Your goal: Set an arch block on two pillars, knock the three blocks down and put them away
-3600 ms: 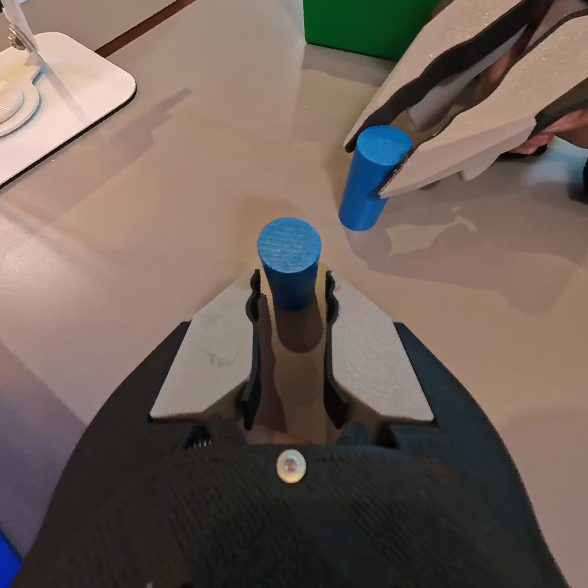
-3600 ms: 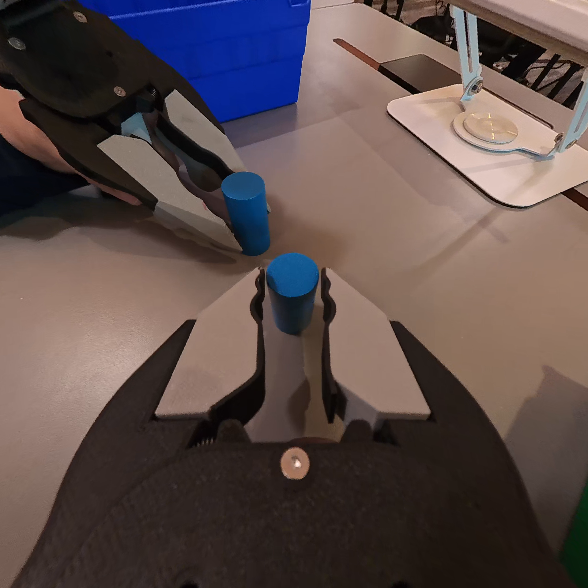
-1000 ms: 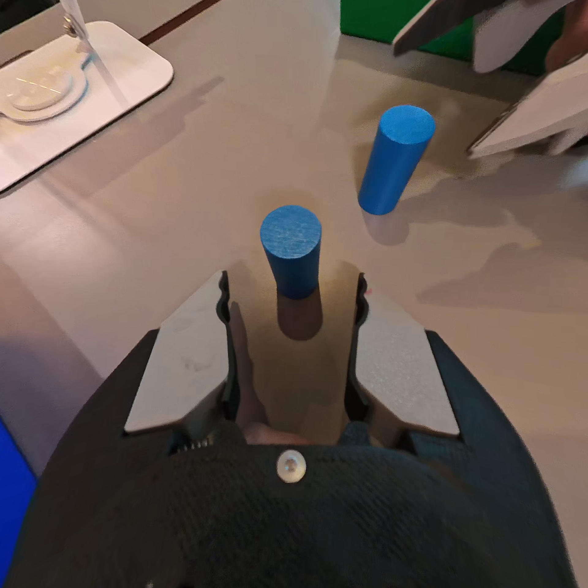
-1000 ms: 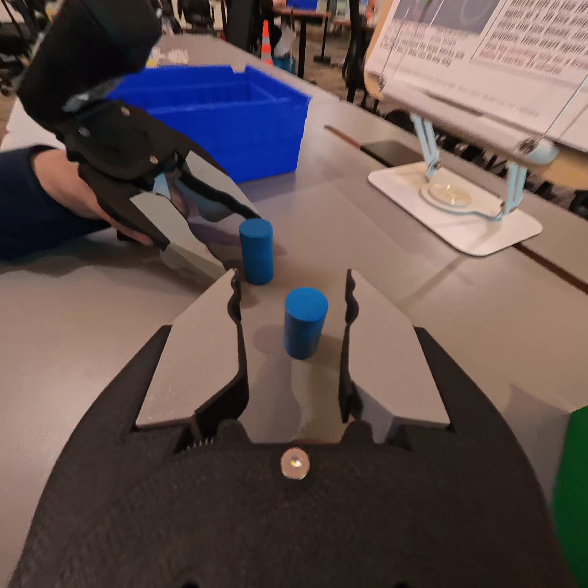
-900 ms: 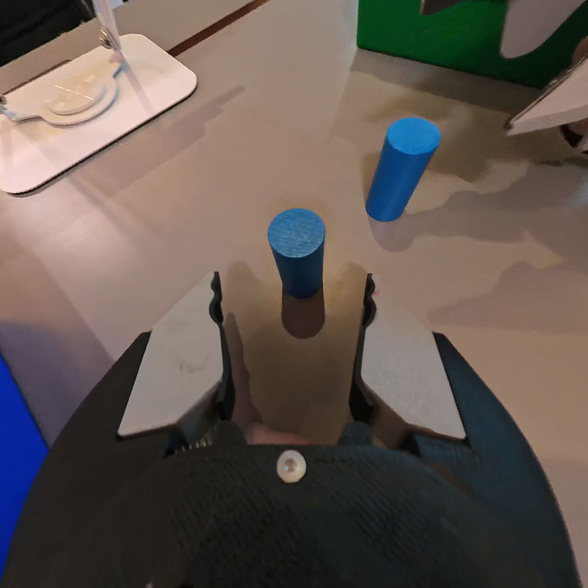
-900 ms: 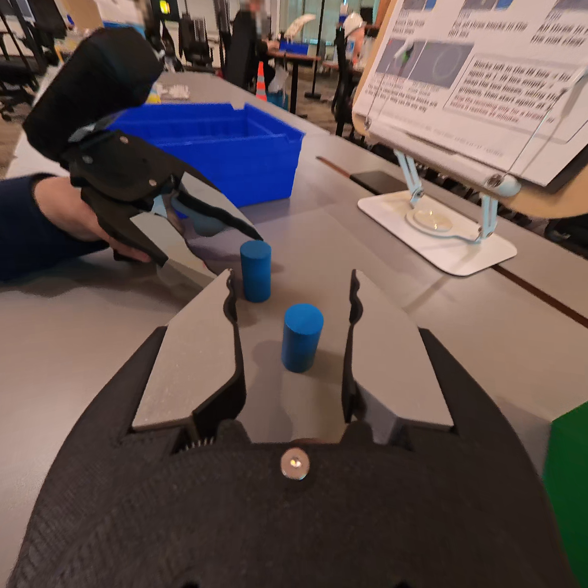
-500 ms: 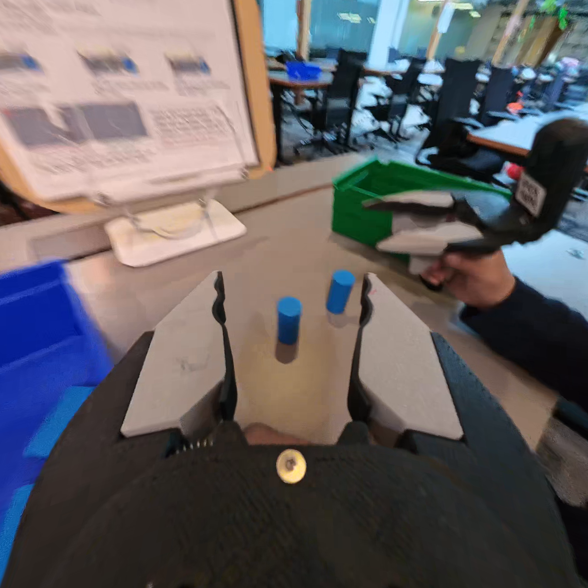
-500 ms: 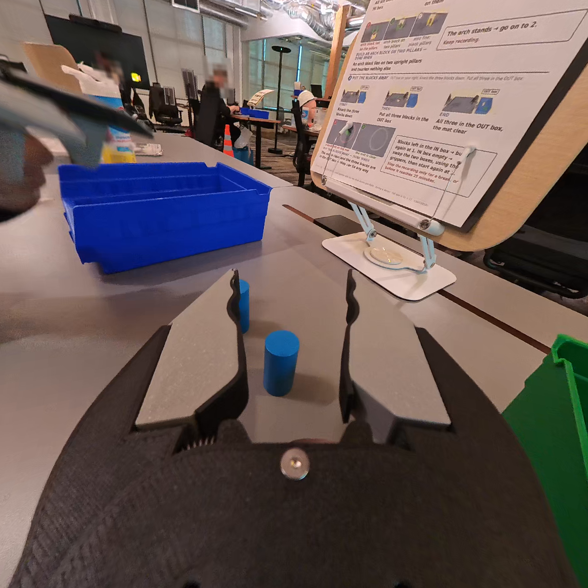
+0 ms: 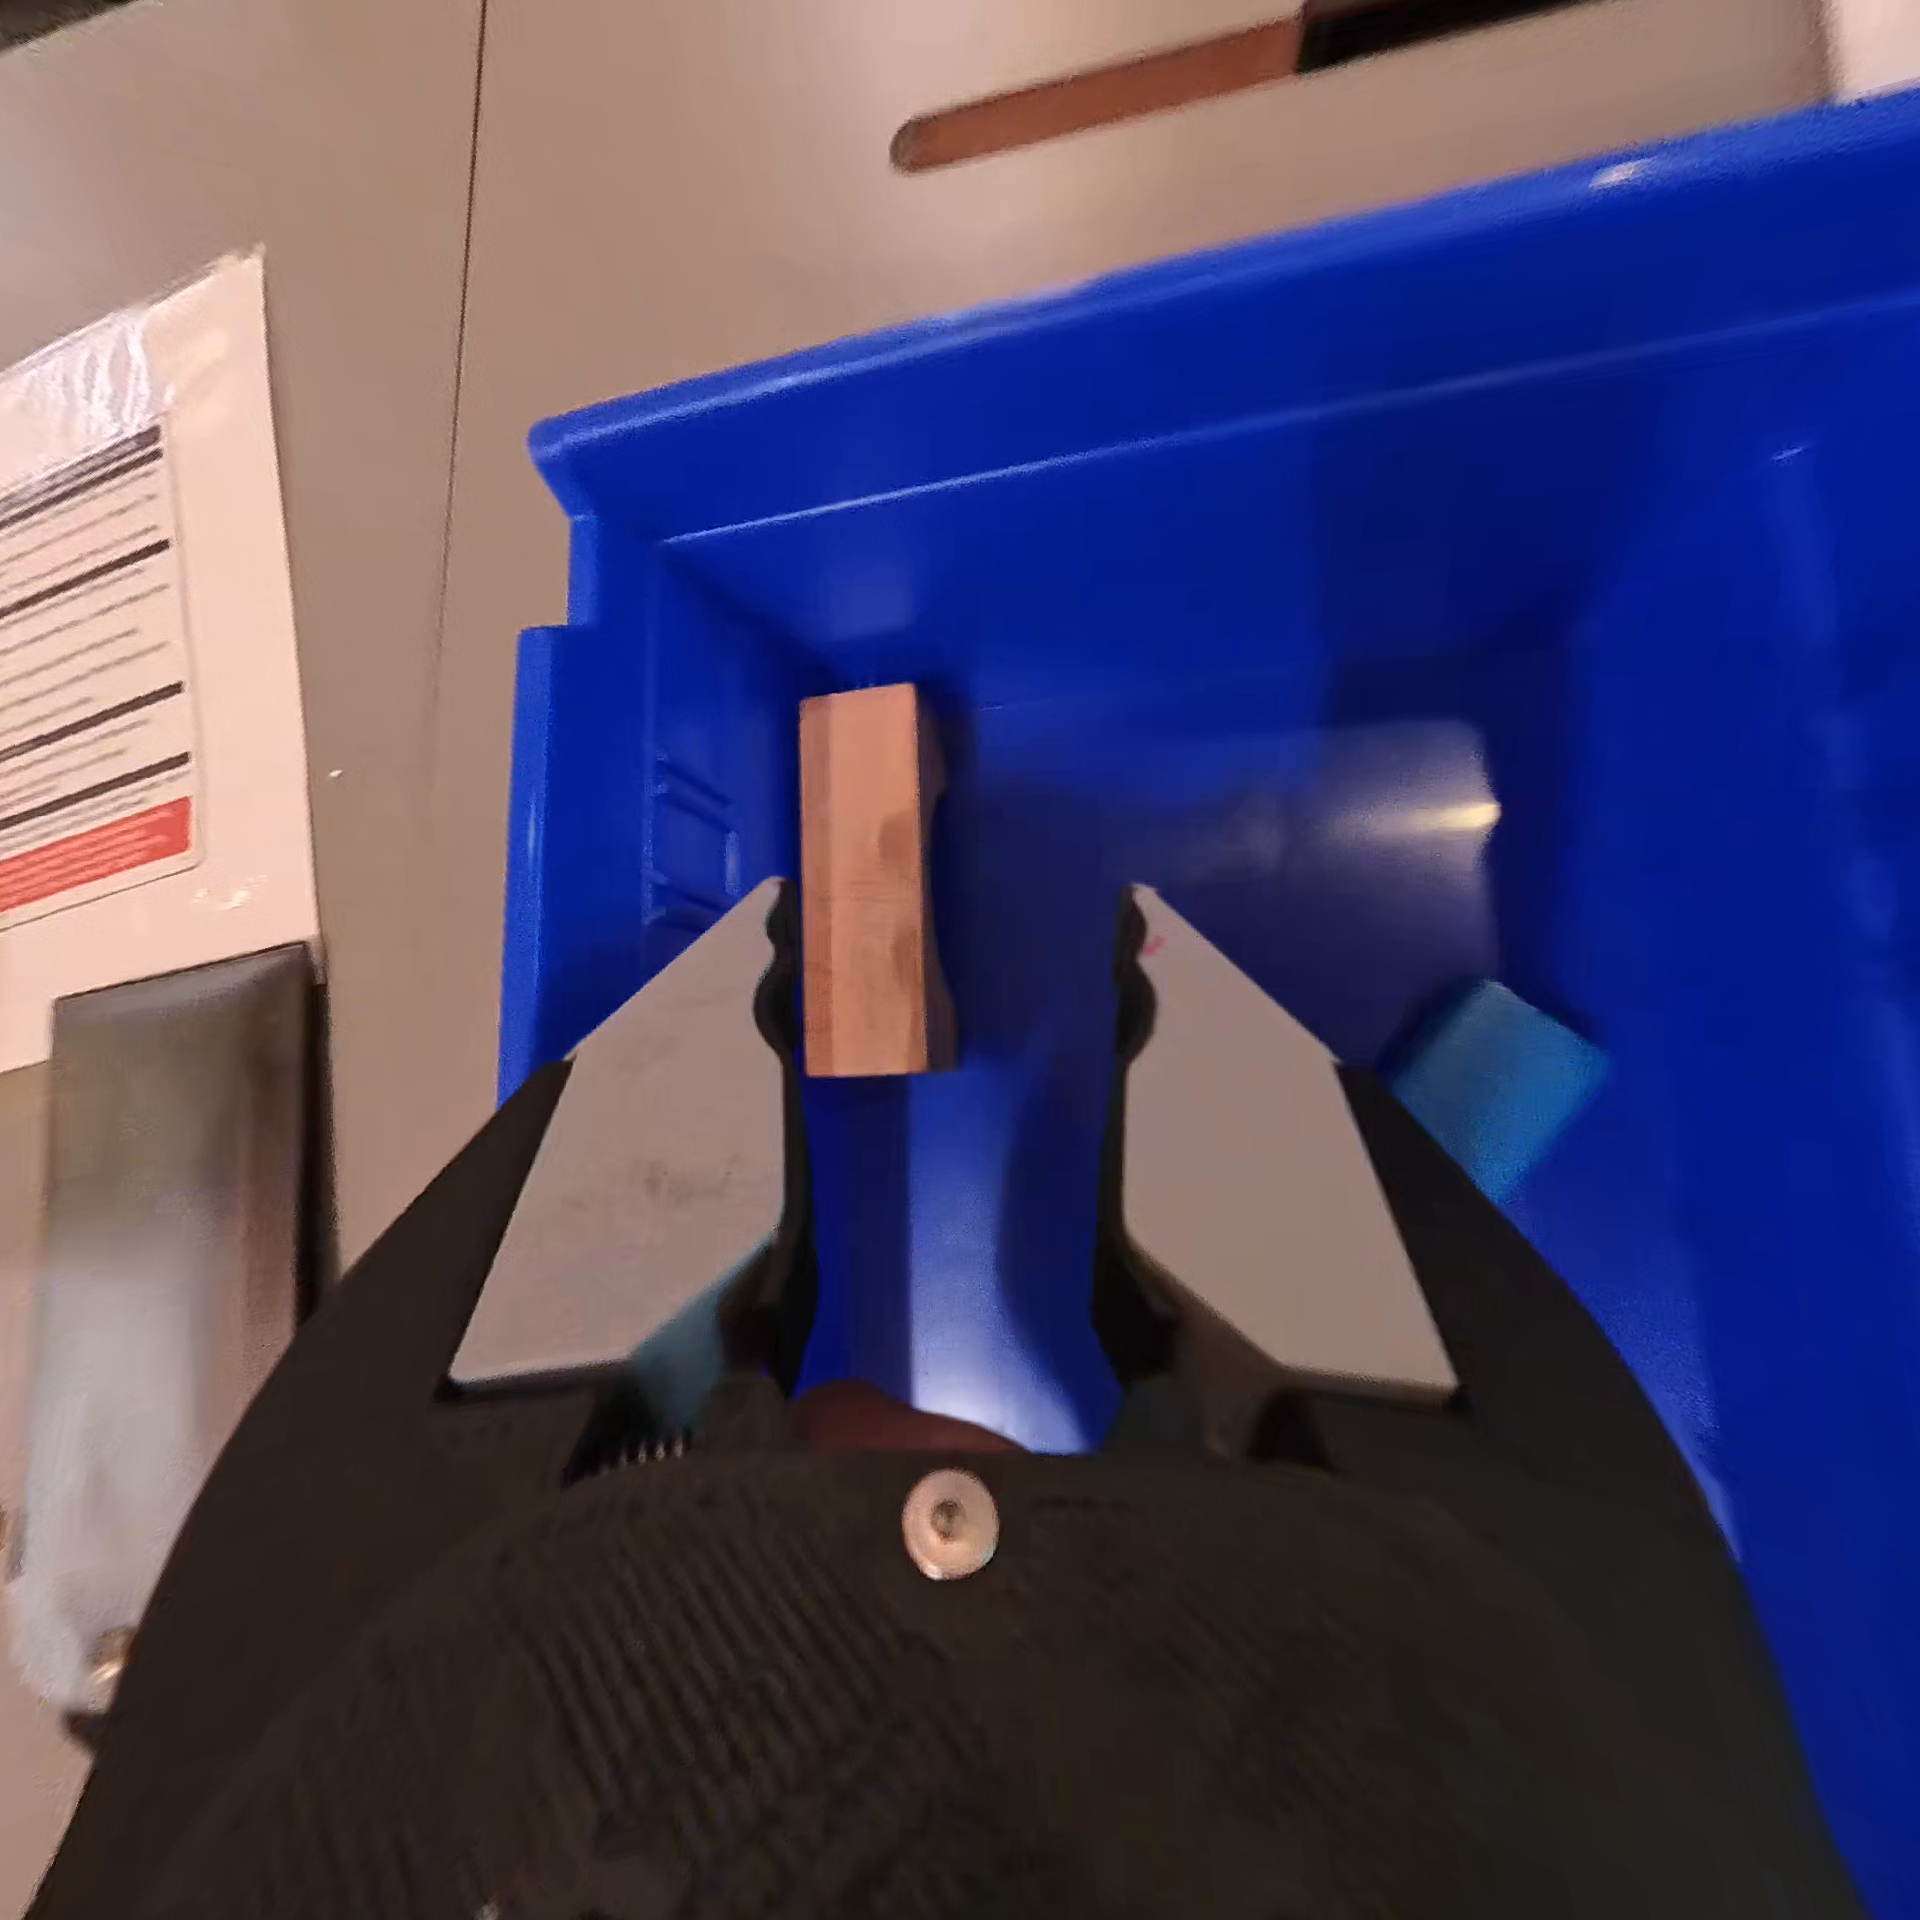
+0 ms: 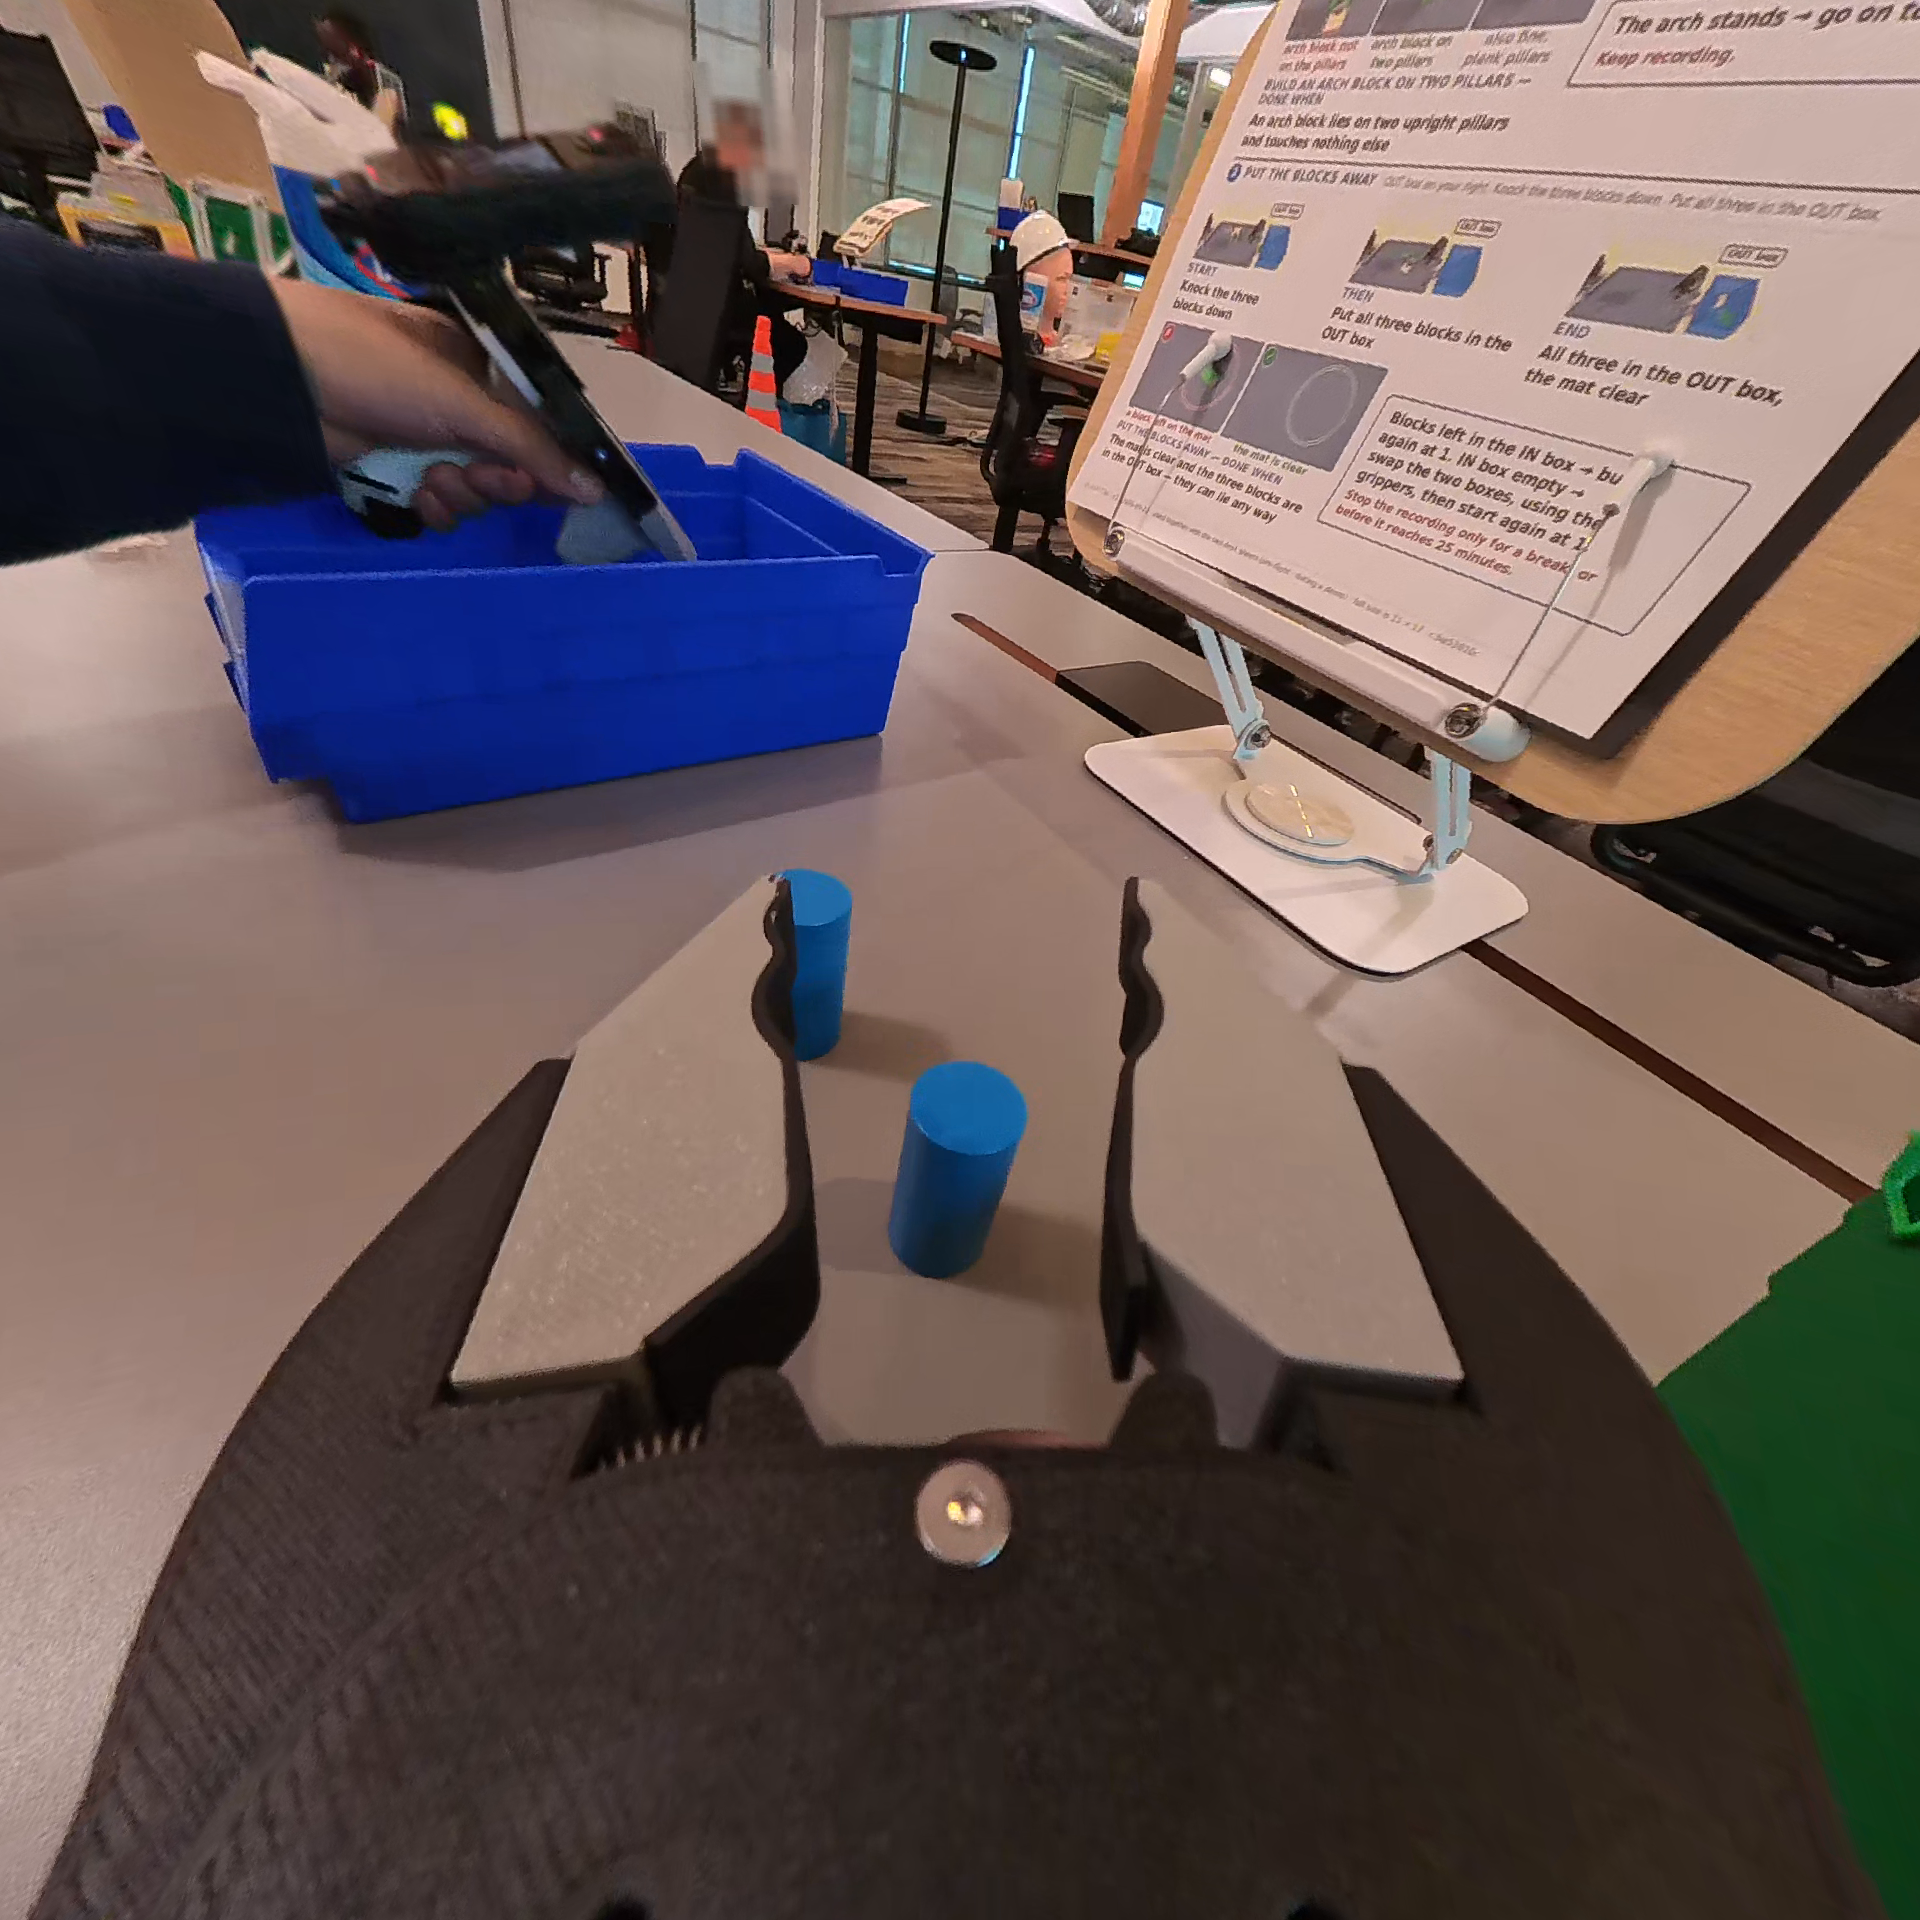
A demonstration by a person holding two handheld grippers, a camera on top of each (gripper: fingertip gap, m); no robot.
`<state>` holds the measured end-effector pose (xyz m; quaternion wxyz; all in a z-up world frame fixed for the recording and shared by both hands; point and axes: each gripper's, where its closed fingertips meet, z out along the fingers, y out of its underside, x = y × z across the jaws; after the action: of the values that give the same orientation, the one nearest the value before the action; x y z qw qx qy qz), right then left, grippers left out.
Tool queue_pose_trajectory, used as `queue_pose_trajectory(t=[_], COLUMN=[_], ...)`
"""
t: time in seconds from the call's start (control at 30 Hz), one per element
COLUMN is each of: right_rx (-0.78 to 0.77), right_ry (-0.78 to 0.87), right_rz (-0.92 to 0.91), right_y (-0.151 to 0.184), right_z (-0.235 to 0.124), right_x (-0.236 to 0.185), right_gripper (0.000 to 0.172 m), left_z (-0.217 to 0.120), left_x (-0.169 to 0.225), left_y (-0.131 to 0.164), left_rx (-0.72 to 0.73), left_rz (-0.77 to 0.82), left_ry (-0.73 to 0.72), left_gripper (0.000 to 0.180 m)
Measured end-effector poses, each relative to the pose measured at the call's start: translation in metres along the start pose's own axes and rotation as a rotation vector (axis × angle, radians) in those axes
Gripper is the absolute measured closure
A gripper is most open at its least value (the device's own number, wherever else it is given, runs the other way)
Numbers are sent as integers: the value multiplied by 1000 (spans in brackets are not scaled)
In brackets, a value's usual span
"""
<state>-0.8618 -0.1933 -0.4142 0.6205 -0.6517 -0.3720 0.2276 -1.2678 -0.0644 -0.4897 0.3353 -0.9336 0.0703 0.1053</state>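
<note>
While the brown wooden arch block (image 9: 864, 883) lies in the blue plastic bin (image 9: 1351, 343), beside the spread left gripper's (image 9: 951, 971) left fingertip | right gripper (image 10: 951, 971) spread, empty, above two upright blue cylindrical pillars (image 10: 954, 1169) | risk: off-centre closing could nudge the block.

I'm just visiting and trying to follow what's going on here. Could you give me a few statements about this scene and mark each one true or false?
1. Two blue cylinder blocks stand upright on the grey table. True.
2. A wooden arch block already rests across the two cylinders. False: it lies inside the blue bin, and nothing sits on the cylinders.
3. The left gripper reaches down into the blue bin. True.
4. The right gripper clamps a blue cylinder. False: its fingers stand apart, and the cylinder stands free between them.
5. The left gripper's fingers squeeze the wooden block from both sides. False: the right finger stands well clear of it.
</note>
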Motion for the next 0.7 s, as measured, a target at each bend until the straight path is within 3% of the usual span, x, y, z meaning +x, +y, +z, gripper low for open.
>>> queue_pose_trajectory(t=[0.13, 0.17, 0.23, 0.33, 0.37, 0.43, 0.47, 0.53, 0.7], right_rx=[-6, -6, -4, 4, 8, 16, 19, 25, 18], right_ry=[-6, -7, -13, -19, -20, -25, -28, -32, -24], right_rz=[3, 2, -2, -10, -11, -9, -7, -8, -16], right_y=[1, 1, 0, -3, -4, -7, -8, -10, -8], right_z=[1, 1, 1, 0, -1, -1, -2, -2, -2], right_x=[-1, -1, -3, -6, -6, -8, -8, -10, -10], right_gripper=[112, 112, 112, 113, 113, 113, 113, 113, 114], left_z=[26, 29, 31, 26, 20, 8, 6, 8, 22], left_x=[7, 5, 3, 13, 19, 33, 33, 24, 41], left_y=[17, 18, 18, 18, 17, 15, 15, 14, 12], left_rx=[-148, -162, -180, -188, -180, -166, -161, -146, -129], left_rz=[17, 27, 39, 38, 48, 40, 38, 72, -34], left_ry=[10, -5, -29, 39, 81, 185, 188, 105, 164], left_gripper=[115, 99, 108, 100, 108, 144, 140, 109, 107])
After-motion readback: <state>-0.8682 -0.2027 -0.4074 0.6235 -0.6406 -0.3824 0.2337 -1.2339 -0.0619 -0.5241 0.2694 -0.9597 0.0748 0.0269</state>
